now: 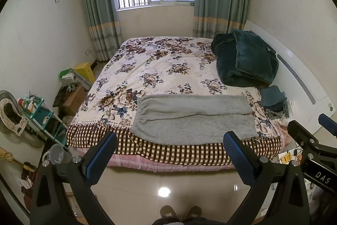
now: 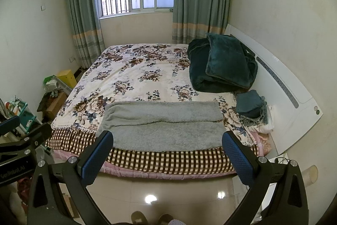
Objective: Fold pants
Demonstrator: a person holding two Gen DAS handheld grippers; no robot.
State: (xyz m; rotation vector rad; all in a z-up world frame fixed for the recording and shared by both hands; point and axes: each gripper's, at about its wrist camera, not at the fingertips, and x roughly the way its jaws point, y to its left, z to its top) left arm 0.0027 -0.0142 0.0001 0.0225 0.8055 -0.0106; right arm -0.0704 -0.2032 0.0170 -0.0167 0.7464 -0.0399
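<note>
Grey pants (image 1: 192, 119) on bed; fan (image 1: 8, 111) only in left view.

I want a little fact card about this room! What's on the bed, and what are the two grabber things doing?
pants: gray fuzzy pants lying flat across the near end of the bed, one half laid over the other
bed cover: flowered blanket with a checked border
pile: dark green blanket bunched near the headboard
smaller pile: folded blue-green cloth beside it
left gripper: fingers apart, holding nothing, short of the bed
right gripper: fingers apart, holding nothing, short of the bed
</note>
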